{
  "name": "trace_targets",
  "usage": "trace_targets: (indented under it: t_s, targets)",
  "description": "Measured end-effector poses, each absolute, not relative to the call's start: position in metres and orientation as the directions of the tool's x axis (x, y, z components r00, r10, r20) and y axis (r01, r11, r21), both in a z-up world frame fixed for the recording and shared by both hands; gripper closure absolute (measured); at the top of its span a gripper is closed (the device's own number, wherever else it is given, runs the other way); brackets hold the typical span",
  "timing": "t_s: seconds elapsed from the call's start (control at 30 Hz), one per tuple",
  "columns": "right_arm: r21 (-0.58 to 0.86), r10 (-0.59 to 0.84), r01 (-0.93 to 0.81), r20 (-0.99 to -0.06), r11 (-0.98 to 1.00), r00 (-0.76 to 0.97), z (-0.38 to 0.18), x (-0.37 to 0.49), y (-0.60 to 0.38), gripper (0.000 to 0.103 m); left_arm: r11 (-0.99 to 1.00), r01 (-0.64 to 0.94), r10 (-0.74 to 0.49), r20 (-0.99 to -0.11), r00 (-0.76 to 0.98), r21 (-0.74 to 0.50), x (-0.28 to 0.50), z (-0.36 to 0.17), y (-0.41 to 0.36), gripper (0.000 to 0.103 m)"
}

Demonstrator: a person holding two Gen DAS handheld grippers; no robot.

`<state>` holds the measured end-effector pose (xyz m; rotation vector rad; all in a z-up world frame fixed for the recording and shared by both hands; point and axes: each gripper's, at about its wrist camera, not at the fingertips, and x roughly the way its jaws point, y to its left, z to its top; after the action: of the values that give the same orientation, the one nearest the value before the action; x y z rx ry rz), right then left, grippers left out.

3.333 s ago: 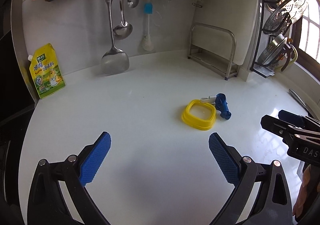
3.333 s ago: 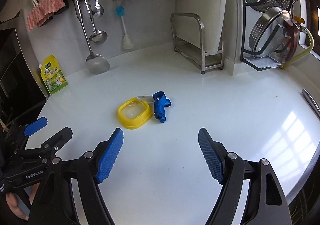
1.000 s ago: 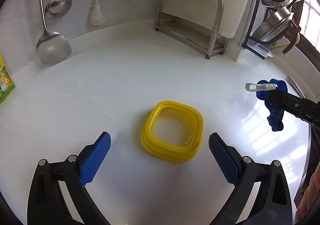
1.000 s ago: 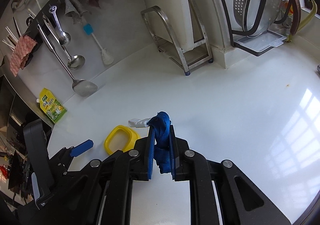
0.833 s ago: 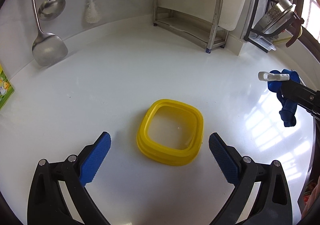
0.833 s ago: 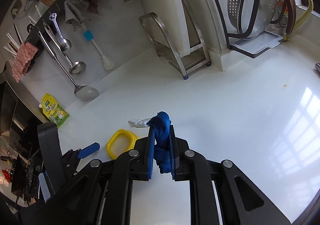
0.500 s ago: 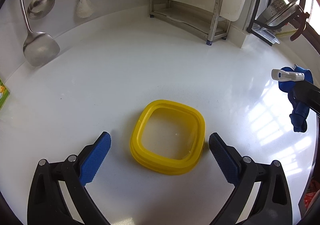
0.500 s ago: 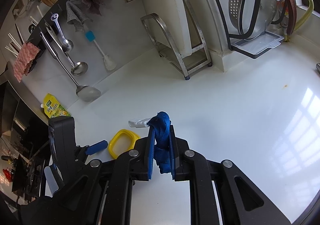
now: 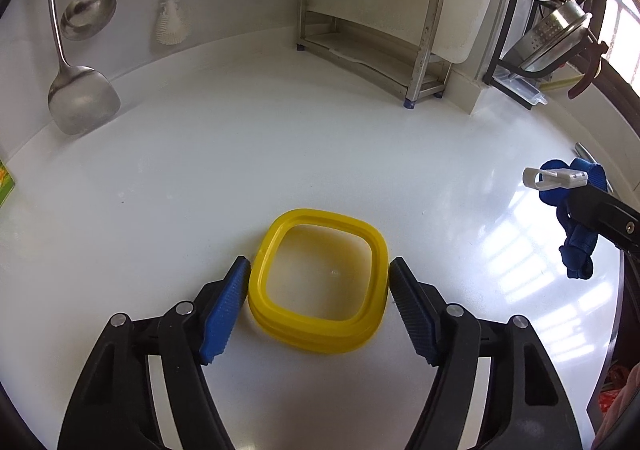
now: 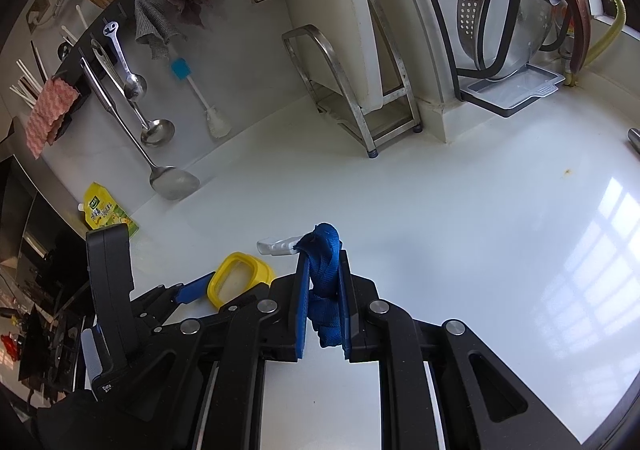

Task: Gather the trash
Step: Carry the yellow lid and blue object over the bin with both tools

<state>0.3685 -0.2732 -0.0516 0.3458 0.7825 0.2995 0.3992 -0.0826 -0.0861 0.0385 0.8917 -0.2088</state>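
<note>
Left wrist view: the left gripper [image 9: 316, 286] has just been closing around the one yellow square plastic rim-shaped lid [image 9: 319, 284] lying flat on the white glossy countertop [image 9: 240, 153]. Its blue pads sit right at the lid's two sides, touching or nearly so; I can't tell if they're squeezing yet. So this looks like the grab step for trash piece number two. Next it probably needs to finish the pinch, then lift.

Right wrist view: the right gripper [image 10: 323, 302] is clamped tight on the one knotted blue fabric strap with a white plastic clip [image 10: 322, 282], held up off the countertop, right of the lid.
</note>
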Motion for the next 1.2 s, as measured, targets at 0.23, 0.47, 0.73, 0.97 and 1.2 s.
trace_targets:
  t_s: [0.23,0.47,0.73,0.97,1.2]
  targets:
    - [0.396,0.368,-0.123,-0.631,0.91,0.683,-0.049,0.35,-0.267,0.09,0.984,0.176,-0.128,-0.735,0.666,-0.012,0.373,-0.071,-0.071,0.034]
    - [0.397,0.363,-0.114,-0.637,0.911,0.68,-0.049,0.3,-0.251,0.09,0.985,0.173,-0.108,-0.698,0.708,0.023,0.319,-0.049,-0.053,0.034]
    - [0.399,0.342,-0.084,-0.639,0.913,0.689,-0.046,0.215,-0.236,0.09,0.982,0.185,-0.125,-0.649,0.75,0.024,0.231,-0.024,-0.037,0.034]
    - [0.37,0.282,-0.04,-0.63,0.928,0.724,-0.04,0.123,-0.234,0.09,0.974,0.225,-0.175,-0.631,0.756,-0.001,0.15,-0.016,-0.034,0.034]
    - [0.289,0.191,0.003,-0.64,0.957,0.745,-0.051,0.03,-0.224,0.09,0.964,0.265,-0.188,-0.611,0.769,0.036,0.066,-0.025,-0.041,0.034]
